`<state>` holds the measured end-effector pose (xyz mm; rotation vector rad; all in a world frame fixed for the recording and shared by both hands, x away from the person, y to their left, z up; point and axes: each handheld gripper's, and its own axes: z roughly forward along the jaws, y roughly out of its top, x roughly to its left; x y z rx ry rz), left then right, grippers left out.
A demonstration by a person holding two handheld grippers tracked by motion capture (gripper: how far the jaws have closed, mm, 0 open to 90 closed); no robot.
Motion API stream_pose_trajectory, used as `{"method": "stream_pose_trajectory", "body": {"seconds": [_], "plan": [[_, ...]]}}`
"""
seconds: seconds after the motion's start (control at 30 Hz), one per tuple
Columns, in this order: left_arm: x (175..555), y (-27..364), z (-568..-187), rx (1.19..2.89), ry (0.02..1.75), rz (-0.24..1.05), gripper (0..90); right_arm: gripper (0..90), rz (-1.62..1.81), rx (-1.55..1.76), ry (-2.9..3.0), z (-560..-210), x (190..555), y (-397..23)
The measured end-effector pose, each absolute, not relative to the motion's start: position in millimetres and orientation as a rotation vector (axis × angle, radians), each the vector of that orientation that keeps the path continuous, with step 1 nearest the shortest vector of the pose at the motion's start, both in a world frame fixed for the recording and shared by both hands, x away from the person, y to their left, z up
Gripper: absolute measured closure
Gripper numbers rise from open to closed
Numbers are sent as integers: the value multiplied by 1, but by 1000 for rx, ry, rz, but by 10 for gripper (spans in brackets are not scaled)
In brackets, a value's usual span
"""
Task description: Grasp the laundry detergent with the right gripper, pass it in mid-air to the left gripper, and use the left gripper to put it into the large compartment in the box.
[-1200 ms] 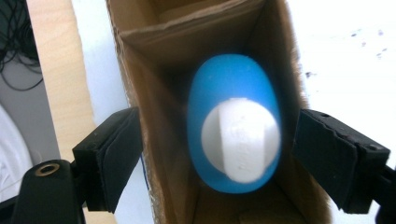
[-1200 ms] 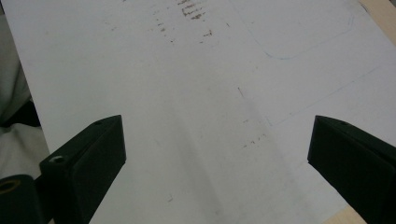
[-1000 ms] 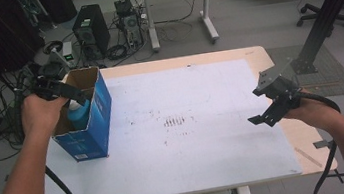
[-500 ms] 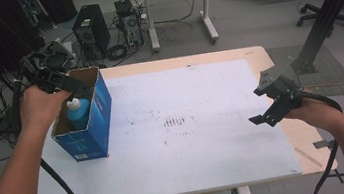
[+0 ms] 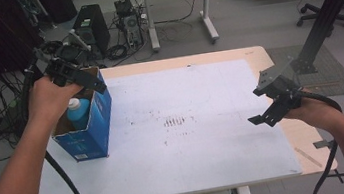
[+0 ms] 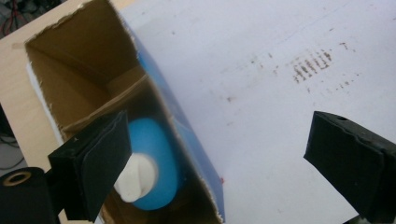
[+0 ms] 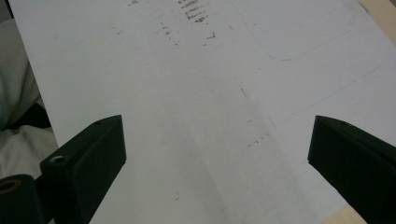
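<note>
Since the earlier frames, the left gripper (image 5: pixel 88 80) has risen out of the blue box (image 5: pixel 95 132) toward the upper left of the high view, and its jaws have just been opening; nothing sits between them now. They stand wide above the box mouth. The right gripper (image 5: pixel 263 116) holds its place at the right of the frame, jaws likewise wide and empty over the white tabletop (image 5: pixel 206 143).

The blue bottle (image 6: pixel 154 158) stands upright inside the box, at the left of the high view, its white cap (image 6: pixel 136 179) facing the left gripper camera. It appears to rest against the near wall, though the dim interior leaves this uncertain.

Handling judgement: the bottle is probably light, rigid plastic with a smooth, somewhat slippery body. Grip it at the neck just below the cap, where the narrow section gives the pads a ledge. The cardboard box is light and will likely shift if bumped; take it by a side wall.
</note>
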<state>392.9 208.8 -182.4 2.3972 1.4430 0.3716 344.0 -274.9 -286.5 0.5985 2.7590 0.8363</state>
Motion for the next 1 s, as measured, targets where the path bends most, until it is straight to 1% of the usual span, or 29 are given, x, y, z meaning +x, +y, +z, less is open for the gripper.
{"method": "stream_pose_trajectory", "body": {"seconds": [0.23,1.0], "plan": [[394,194,-178,2438,1376,364,71,40,832,600,2760,-285,344,-275],[401,148,-180,2542,1158,326,65,39,818,618,2771,-287,346,-273]]}}
